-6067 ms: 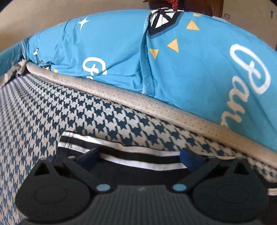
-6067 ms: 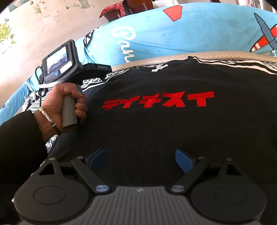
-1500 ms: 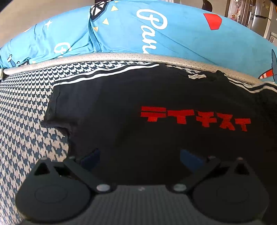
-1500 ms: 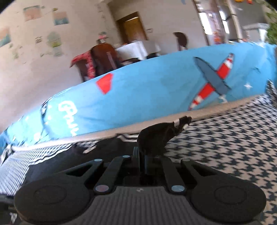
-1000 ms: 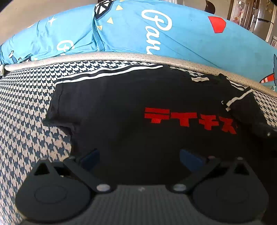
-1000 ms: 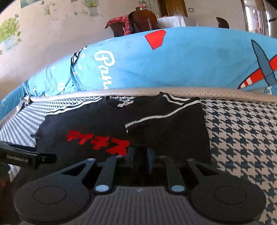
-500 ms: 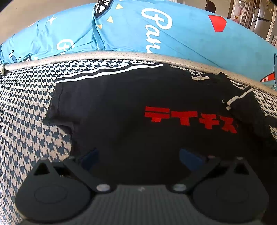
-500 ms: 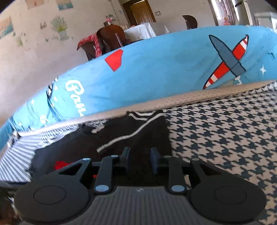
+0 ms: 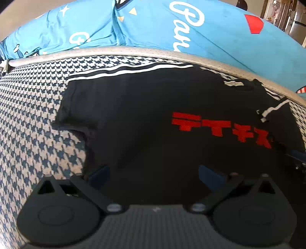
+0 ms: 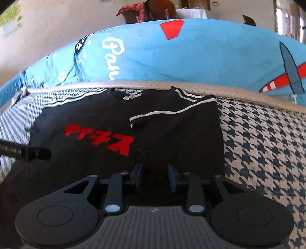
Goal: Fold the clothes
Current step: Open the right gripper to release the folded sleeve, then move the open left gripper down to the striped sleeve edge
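A black T-shirt (image 9: 143, 118) with red lettering (image 9: 220, 127) lies flat on the houndstooth cushion (image 9: 28, 134). Its white-striped left sleeve (image 9: 91, 93) is spread out. The other sleeve (image 10: 177, 130) lies folded over the chest and covers the end of the lettering (image 10: 99, 138). My left gripper (image 9: 155, 174) hovers open over the shirt's lower body, pads wide apart. Low over the folded side, my right gripper (image 10: 155, 177) has its jaws opening, a narrow gap and nothing between the pads. Part of the left tool (image 10: 28, 151) pokes in at the left edge.
A big blue cushion (image 10: 191, 57) with white script and a plane print lies behind the beige piped edge (image 10: 172, 85). Bare houndstooth (image 10: 267, 143) lies right of the shirt. A chair (image 10: 153, 9) and a table stand far behind.
The right gripper, shut on the sleeve a second ago, has let it go folded over the chest, and its jaws have parted. The left gripper has stayed put.
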`<state>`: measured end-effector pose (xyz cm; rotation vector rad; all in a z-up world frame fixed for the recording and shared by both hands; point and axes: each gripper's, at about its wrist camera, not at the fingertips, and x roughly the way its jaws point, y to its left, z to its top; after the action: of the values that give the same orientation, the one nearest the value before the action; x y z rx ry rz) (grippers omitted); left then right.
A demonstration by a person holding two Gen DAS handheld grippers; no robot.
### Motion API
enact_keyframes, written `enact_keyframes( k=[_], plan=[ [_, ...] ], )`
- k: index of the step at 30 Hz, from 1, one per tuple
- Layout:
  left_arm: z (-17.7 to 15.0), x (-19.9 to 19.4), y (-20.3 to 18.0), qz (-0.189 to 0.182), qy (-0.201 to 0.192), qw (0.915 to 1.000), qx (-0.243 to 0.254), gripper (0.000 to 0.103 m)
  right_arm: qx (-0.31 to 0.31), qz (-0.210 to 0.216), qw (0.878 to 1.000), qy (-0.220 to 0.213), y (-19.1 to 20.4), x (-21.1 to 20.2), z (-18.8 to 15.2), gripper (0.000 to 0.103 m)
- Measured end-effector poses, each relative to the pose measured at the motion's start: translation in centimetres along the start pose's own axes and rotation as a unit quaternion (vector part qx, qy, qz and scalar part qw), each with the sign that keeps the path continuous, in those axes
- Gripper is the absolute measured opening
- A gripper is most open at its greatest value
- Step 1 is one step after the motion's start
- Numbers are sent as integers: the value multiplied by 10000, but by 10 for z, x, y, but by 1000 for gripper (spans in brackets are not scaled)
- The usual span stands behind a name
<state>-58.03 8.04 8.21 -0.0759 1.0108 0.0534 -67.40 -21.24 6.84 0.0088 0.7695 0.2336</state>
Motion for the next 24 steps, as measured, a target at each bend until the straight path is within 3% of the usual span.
enact_keyframes(
  k=[11,17,24],
  plan=[
    [21,-8,68,197,-213,9968,-751,103,-95,-119,9996,252,31,-6,0,46],
    [39,-2,119,225,-228,9906,-1328,103,589,-128,9979,250,44,-29,0,46],
    [52,21,153,-156,-92,9836,-1792,103,673,156,9976,103,66,-48,-7,47]
  ],
)
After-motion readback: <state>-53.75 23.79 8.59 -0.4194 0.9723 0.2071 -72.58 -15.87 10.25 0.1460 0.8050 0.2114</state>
